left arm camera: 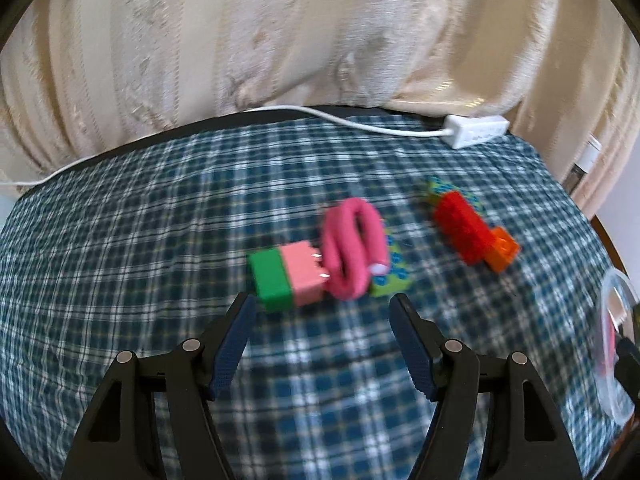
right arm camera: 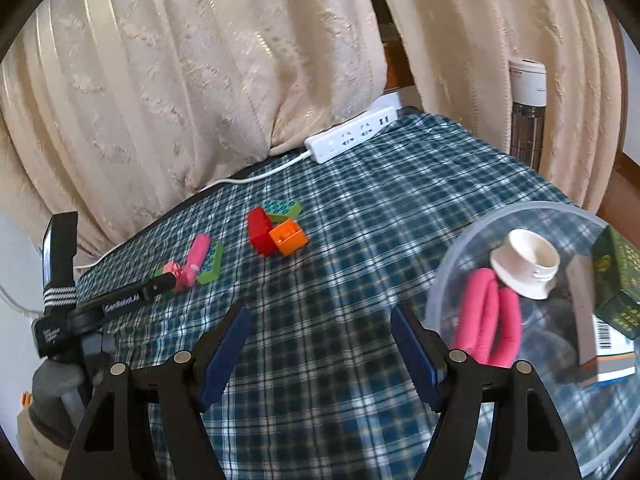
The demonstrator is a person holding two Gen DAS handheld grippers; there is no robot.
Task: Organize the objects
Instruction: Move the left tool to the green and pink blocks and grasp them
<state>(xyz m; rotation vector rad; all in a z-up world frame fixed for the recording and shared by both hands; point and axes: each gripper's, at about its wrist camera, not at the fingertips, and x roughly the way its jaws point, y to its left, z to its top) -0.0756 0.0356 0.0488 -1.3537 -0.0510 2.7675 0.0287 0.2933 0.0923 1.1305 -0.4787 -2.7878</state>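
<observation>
The left gripper [left arm camera: 320,308] hangs wide and empty just short of a cluster of toys on the checked cloth [left arm camera: 140,240]: a green and pink block [left arm camera: 286,278], a pink foam curler [left arm camera: 354,252] leaning against it, and a green studded plate [left arm camera: 394,276] under the curler's right side. The right gripper [right arm camera: 320,320] is also wide and empty, over bare cloth to the left of a clear tub [right arm camera: 472,232].

The curler looks light and soft; it will likely squash and spring back, so a pinch across the folded middle should hold better than one at a rounded end. The block looks hard, light and smooth-sided, best taken across its two flat long faces. The plate lies thin and flat, so it will probably need lifting by an edge.

Farther right sit a red block [left arm camera: 460,226] and an orange block [left arm camera: 502,250], touching, partly on a second green plate [left arm camera: 438,188].

The tub already holds another pink curler [right arm camera: 490,316], a white cap [right arm camera: 526,264] and a green box [right arm camera: 618,280]. The cloth between toys and tub is open. At the far edge a power strip [right arm camera: 352,134] and its cable [right arm camera: 256,174] lie against the curtain [right arm camera: 180,60], away from the path.
</observation>
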